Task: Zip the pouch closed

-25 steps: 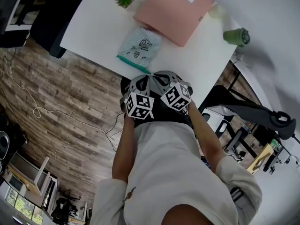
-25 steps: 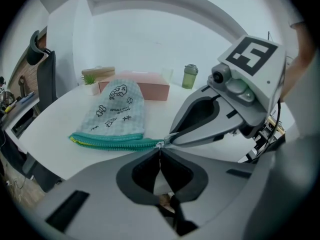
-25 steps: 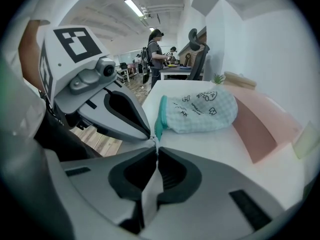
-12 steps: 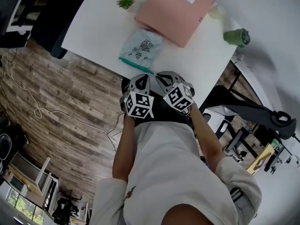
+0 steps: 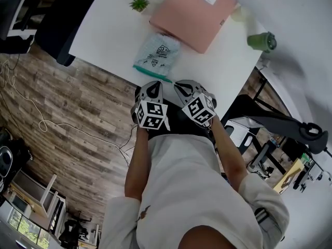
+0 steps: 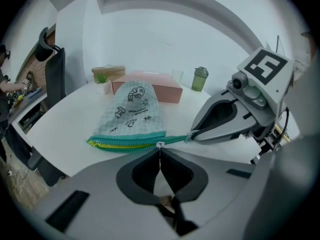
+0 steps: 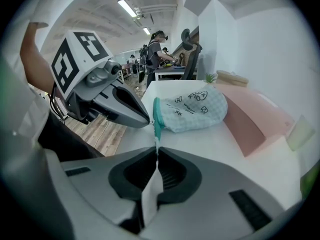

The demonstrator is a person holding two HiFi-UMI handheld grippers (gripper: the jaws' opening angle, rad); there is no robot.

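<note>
A pale checked pouch (image 5: 156,53) with a teal zip (image 6: 125,143) lies on the white table (image 5: 104,30) near its front edge. In the left gripper view yellow lining shows in the zip to the left of the small white zip pull (image 6: 160,144). My left gripper (image 6: 160,150) is shut on that pull. My right gripper (image 7: 156,148) is shut on the teal tail of the zip (image 7: 156,134), and its tip shows in the left gripper view (image 6: 192,135). In the head view both grippers (image 5: 152,84) (image 5: 181,83) sit side by side at the pouch's near edge.
A pink box (image 5: 192,12) lies just behind the pouch. A small potted plant (image 5: 138,2) stands at the back left and a green cup (image 5: 262,40) at the right. An office chair (image 6: 52,69) stands at the table's left side. Wooden floor (image 5: 78,113) lies below the edge.
My left gripper has edged slightly to the left along the zip. The right gripper and the pouch have stayed where they were.
</note>
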